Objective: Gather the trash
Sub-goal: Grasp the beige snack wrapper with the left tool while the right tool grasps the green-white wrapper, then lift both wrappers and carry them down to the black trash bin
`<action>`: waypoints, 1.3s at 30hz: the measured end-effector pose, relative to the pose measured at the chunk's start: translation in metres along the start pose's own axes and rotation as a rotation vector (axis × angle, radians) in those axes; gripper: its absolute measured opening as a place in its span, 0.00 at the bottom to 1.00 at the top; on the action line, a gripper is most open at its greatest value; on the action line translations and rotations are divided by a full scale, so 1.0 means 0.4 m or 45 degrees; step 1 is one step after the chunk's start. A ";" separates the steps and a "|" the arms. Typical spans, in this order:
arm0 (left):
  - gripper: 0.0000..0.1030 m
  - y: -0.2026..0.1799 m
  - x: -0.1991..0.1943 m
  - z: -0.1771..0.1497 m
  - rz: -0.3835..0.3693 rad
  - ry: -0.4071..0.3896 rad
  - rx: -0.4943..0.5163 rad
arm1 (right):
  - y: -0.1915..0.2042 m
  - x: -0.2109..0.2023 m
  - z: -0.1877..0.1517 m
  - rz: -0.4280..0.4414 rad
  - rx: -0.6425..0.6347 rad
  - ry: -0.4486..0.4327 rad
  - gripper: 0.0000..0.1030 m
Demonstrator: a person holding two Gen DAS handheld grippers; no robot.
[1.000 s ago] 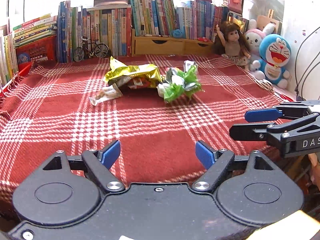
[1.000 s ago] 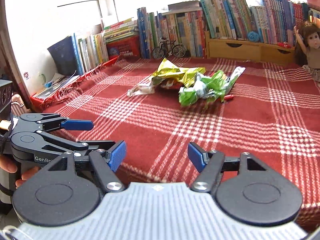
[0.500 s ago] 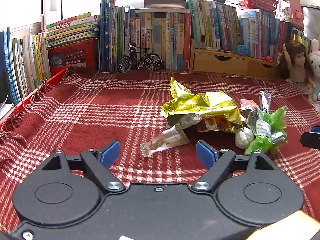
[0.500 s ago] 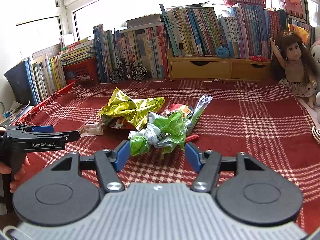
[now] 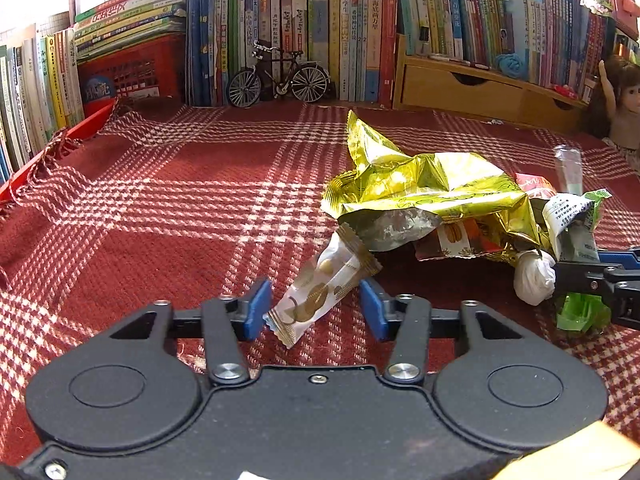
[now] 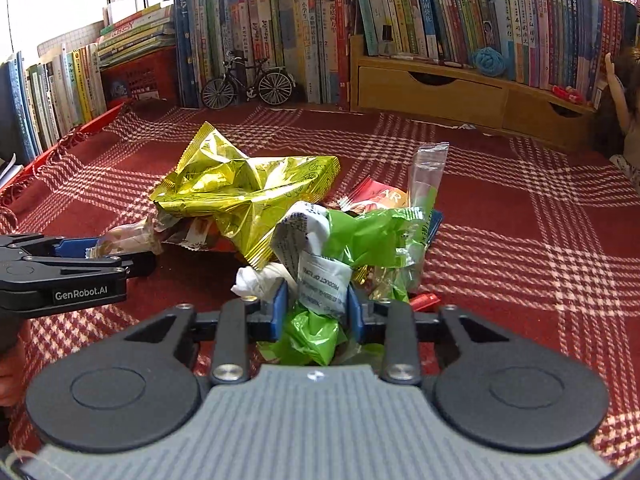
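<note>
Plaid cloth (image 5: 160,208): candy wrapper (image 5: 324,284) between left claw (image 5: 316,310) pads.

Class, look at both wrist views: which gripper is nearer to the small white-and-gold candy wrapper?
The left. The left gripper has the white-and-gold candy wrapper between its open fingers, while the right gripper sits off to the side, around the green wrapper.

A red plaid cloth (image 5: 160,208) covers the surface. At the far edge, a model bicycle (image 5: 279,76) stands before rows of books (image 5: 320,32); right, wooden drawers (image 6: 432,92) and a doll (image 5: 620,100).
</note>
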State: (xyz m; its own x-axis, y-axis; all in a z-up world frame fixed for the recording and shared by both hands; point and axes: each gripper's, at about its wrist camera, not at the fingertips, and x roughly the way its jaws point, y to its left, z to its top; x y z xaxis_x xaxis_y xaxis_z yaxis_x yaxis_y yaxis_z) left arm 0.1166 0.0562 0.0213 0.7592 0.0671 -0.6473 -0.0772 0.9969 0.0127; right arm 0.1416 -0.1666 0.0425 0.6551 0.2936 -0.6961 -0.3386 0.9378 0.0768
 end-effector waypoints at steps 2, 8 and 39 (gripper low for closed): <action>0.20 -0.001 -0.014 0.000 0.000 -0.010 0.023 | 0.004 -0.020 -0.006 0.034 -0.016 -0.001 0.33; 0.15 0.002 -0.066 -0.005 -0.067 -0.023 0.040 | 0.023 -0.097 -0.008 0.044 -0.096 -0.028 0.35; 0.15 -0.002 -0.415 -0.187 -0.319 -0.044 0.151 | 0.048 -0.295 -0.177 0.226 -0.103 0.064 0.35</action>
State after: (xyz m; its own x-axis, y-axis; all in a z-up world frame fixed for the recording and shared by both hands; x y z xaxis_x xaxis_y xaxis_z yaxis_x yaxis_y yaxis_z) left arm -0.0576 0.0413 0.0718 0.7669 -0.1831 -0.6151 0.1904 0.9802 -0.0543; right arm 0.0100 -0.1966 0.0757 0.5468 0.4412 -0.7115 -0.5003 0.8537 0.1449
